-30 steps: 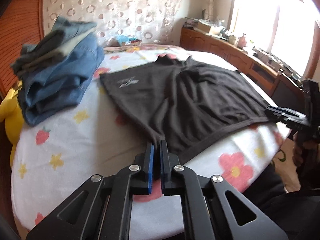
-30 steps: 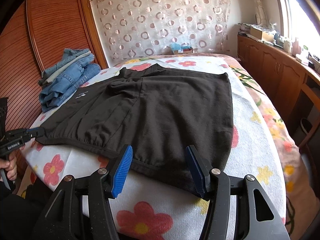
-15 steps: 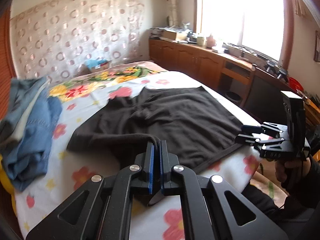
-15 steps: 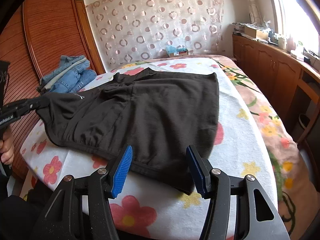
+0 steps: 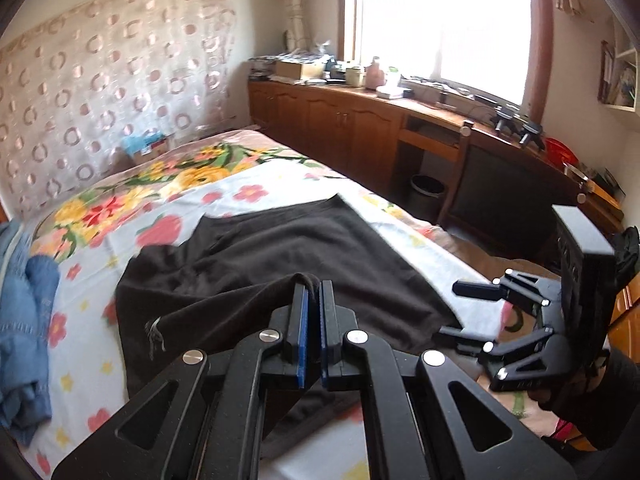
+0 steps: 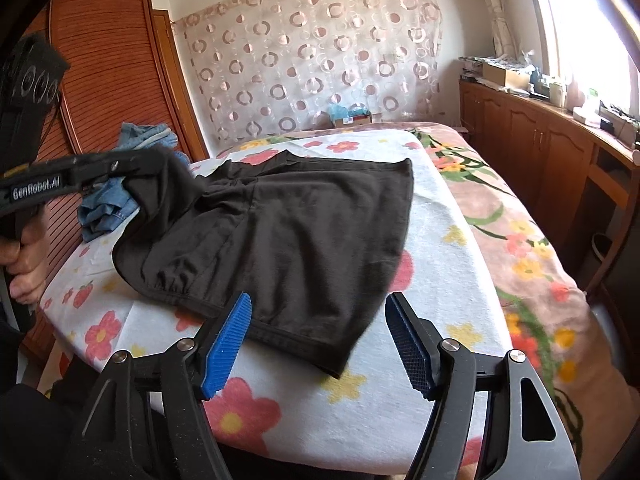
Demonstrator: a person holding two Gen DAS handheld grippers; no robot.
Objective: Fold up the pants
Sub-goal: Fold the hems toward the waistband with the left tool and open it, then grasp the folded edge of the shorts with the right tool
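Note:
Dark brown pants (image 6: 296,232) lie spread on the flowered bed (image 6: 460,264); they also show in the left wrist view (image 5: 288,256). My left gripper (image 5: 312,292) is shut on a corner of the pants and holds it lifted over the rest of the cloth; it appears at the left of the right wrist view (image 6: 120,166). My right gripper (image 6: 320,332) is open and empty, just above the near hem of the pants; it shows at the right of the left wrist view (image 5: 460,312).
A pile of blue jeans (image 5: 24,320) lies at the left side of the bed, also seen in the right wrist view (image 6: 108,204). A wooden cabinet row (image 5: 360,132) runs under the window on the right. A wooden wardrobe (image 6: 112,80) stands left.
My left gripper has lifted its corner of the pants off the bed and carried it to the right, over the cloth. My right gripper has stayed open near the hem.

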